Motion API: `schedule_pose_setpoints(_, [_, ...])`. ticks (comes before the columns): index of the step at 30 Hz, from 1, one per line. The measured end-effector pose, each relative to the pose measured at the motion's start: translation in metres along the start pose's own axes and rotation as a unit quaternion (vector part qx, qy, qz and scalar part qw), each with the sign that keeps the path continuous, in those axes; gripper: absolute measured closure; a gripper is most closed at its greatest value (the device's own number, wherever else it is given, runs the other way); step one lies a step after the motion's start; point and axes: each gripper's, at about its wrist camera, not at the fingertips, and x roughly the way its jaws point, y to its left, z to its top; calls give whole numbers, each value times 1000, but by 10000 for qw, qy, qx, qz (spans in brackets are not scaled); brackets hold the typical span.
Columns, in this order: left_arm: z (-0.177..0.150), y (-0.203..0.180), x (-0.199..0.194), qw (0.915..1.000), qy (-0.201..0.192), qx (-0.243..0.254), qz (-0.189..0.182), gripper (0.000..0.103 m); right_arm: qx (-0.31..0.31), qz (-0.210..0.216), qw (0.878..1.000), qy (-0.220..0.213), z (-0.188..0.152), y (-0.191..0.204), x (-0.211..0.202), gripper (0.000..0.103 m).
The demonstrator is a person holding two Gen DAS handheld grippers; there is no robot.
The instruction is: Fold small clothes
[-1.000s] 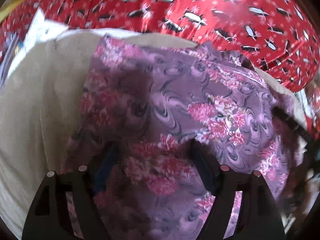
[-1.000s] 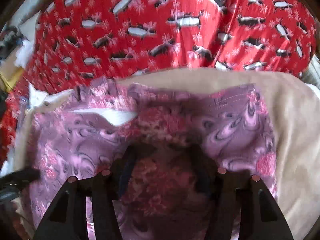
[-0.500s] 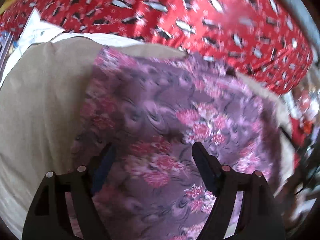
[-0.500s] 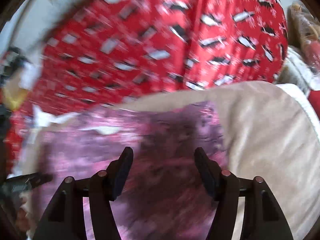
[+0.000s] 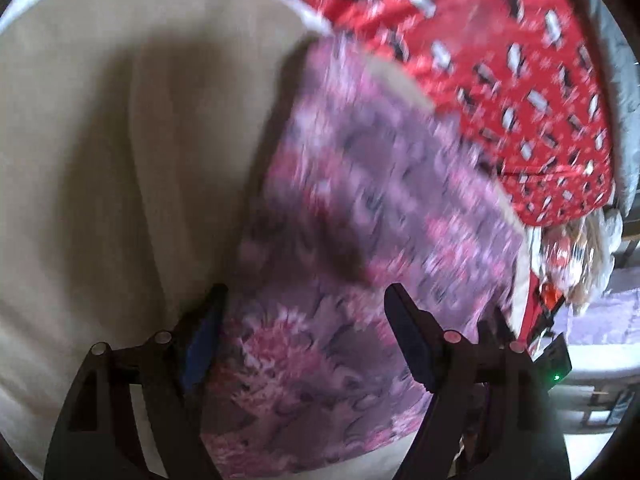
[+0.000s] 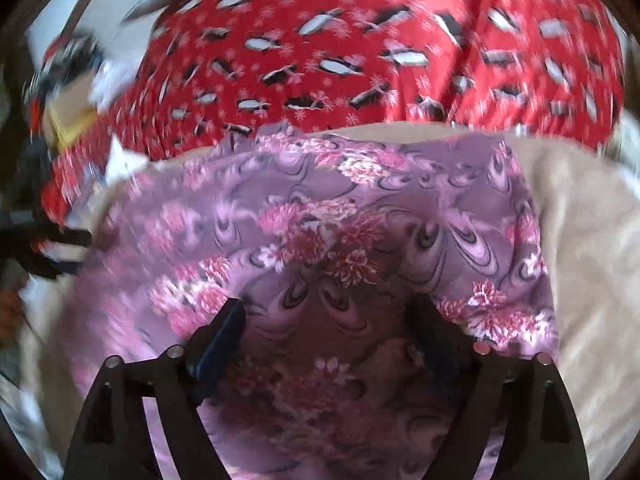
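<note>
With the left gripper (image 5: 306,320) wide and the right gripper (image 6: 332,328) opening over the purple floral cotton garment (image 6: 360,216) on the beige padded surface (image 5: 120,160), neither gripping, a careless pinch could bunch both layers.

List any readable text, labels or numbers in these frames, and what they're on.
None readable.
Purple floral garment: printed flowers and swirls only, no label in view.
Red cloth: penguin and snowflake print, no words.
Beige surface: plain.
Clutter at the right edge of the left wrist view: too blurred to tell whether it carries any text.
</note>
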Motion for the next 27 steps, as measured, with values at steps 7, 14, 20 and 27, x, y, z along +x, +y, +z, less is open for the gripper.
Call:
schedule_pose_setpoints(7, [-21, -26, 4, 9955, -176, 922, 164, 41, -1, 13, 10000, -74, 0, 4, 0, 7])
schedule_pose_setpoints(14, [-22, -38, -19, 9966, -274, 756, 168, 86, 262, -72, 9996, 107, 13, 0, 2, 7])
schedule_pose_setpoints(20, [-33, -69, -53, 9959, -455, 549, -549, 89, 656, -28, 9978, 42, 13, -21, -18, 7])
schedule_pose_setpoints(27, [-43, -101, -52, 9960, -458, 369, -676, 89, 405, -146, 9990, -83, 8, -28, -43, 7])
